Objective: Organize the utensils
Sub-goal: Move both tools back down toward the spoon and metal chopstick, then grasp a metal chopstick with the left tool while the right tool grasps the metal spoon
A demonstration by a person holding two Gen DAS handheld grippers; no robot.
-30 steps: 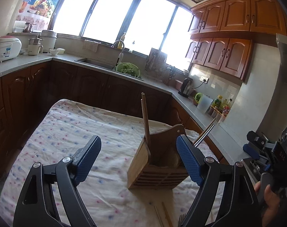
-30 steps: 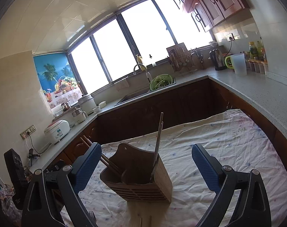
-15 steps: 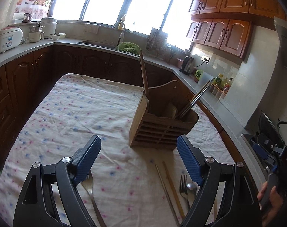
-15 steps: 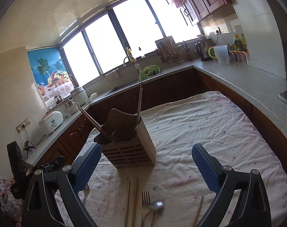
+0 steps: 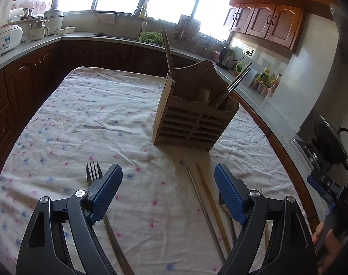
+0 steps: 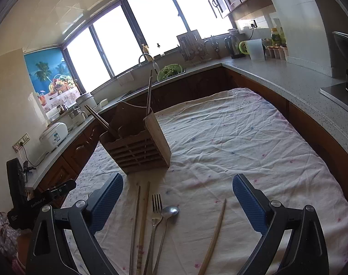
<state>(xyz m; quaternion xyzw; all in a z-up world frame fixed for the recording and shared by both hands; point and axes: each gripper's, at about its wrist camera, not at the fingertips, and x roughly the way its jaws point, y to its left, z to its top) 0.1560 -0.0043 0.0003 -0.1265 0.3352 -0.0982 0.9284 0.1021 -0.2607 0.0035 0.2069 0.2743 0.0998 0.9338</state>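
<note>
Both tongs empty: left tongs (image 5: 168, 191) spread wide above the near cloth, right tongs (image 6: 177, 198) likewise spread wide, neither touching any item. Wooden utensil holder (image 5: 192, 116) upright at mid-table, slatted front, already carrying dark chopsticks (image 5: 234, 84) leaning right and one wooden stick (image 5: 168, 52) rising from its left side. Loose items on the near cloth, in the right wrist view: two chopsticks (image 6: 139, 224) side by side, one metal and one wooden, just right of them a fork (image 6: 156, 215), then a spoon (image 6: 170, 212) almost touching the fork, and apart to the right a single wooden chopstick (image 6: 216, 233). Second fork (image 5: 93, 174) lying separately on the left, partly under the left tongs' left finger in the left wrist view. Table (image 6: 231, 137) covered by a wrinkled flower-print cloth; kitchen counter (image 6: 288, 78) with kettle and bottles beyond, sink below the window. Judgement: sorting partly done, six loose pieces remaining. Hazards: thin flat metal on soft cloth may slip from the pads or bring a fold of cloth up with it; fork and spoon lie so close that a grip on one may drag the other; a long piece dropped in at an angle may knock the leaning chopsticks or tip the holder.
</note>
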